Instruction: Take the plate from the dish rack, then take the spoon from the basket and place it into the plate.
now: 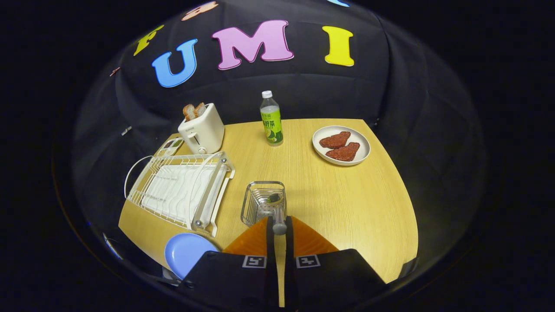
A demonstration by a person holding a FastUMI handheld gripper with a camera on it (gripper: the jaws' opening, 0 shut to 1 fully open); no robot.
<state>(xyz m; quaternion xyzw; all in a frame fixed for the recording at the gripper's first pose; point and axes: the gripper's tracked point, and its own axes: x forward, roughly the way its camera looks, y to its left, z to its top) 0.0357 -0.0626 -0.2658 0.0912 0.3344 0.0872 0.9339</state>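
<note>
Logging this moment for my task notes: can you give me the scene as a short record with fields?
gripper: fingers shut on the spoon handle
spoon: bowl end over the wire basket
blue plate: on the table, near the dish rack
table: wooden
others: toaster with bread, green bottle, white plate with two red pieces

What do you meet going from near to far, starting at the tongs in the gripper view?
Tongs shut on spoon → wire basket → green tea bottle.
</note>
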